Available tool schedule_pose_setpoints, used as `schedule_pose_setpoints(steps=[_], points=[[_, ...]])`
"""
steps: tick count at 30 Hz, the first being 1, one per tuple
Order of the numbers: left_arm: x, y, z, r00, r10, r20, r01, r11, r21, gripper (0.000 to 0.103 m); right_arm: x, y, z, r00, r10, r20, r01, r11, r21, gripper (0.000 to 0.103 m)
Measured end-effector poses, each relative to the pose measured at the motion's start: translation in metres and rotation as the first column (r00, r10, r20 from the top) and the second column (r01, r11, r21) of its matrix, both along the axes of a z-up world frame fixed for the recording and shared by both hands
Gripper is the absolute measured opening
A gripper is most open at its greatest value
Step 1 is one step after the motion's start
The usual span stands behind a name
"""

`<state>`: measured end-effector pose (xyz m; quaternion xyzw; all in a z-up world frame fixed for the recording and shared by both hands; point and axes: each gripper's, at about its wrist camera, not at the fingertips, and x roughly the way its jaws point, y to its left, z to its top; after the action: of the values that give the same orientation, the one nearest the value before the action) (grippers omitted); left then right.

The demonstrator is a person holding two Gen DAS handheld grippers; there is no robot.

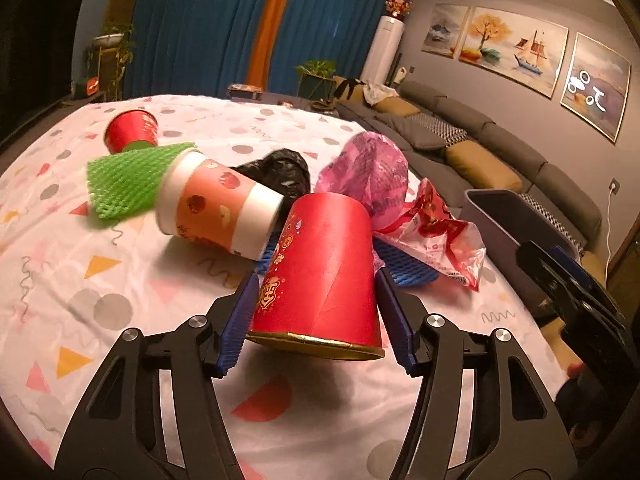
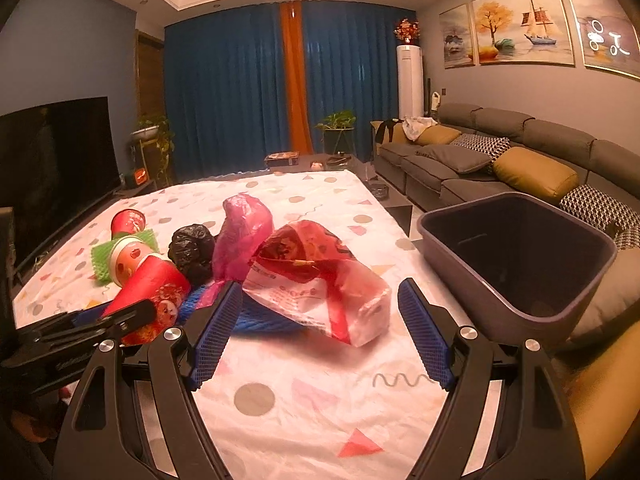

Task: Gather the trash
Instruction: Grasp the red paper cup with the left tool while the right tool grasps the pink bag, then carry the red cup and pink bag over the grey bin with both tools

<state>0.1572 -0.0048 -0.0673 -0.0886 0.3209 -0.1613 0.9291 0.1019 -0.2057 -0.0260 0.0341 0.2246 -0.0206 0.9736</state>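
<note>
A red paper cup (image 1: 324,272) is tipped bottom-away between my left gripper's (image 1: 316,276) blue pads, which press on both its sides, and its gold rim is off the cloth. My right gripper (image 2: 320,286) is open, its fingers on either side of the near end of a red-and-white plastic bag (image 2: 316,280) without touching it. Behind lie a pink bag (image 2: 244,232), a black bag (image 2: 192,248), blue foam netting (image 2: 256,320), an orange-and-white cup (image 1: 216,208), green foam netting (image 1: 128,184) and another red cup (image 1: 130,130).
A grey bin (image 2: 516,256) stands open off the table's right edge, beside a grey sofa (image 2: 480,160). The table wears a white patterned cloth (image 2: 280,400). A dark television (image 2: 56,168) stands at the left.
</note>
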Motion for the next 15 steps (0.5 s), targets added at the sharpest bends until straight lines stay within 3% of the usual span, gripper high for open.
schedule_pose_setpoints(steps=[8, 15], points=[[-0.011, 0.034, 0.033, 0.989, 0.117, 0.090, -0.115, 0.993, -0.024, 0.058, 0.043, 0.029, 0.013, 0.997, 0.080, 0.017, -0.079, 0.997, -0.019, 0.078], [0.001, 0.060, 0.039, 0.976, 0.201, 0.088, -0.200, 0.979, -0.031, 0.058, 0.094, 0.048, 0.011, 0.995, 0.101, -0.017, -0.102, 0.994, -0.042, 0.070]])
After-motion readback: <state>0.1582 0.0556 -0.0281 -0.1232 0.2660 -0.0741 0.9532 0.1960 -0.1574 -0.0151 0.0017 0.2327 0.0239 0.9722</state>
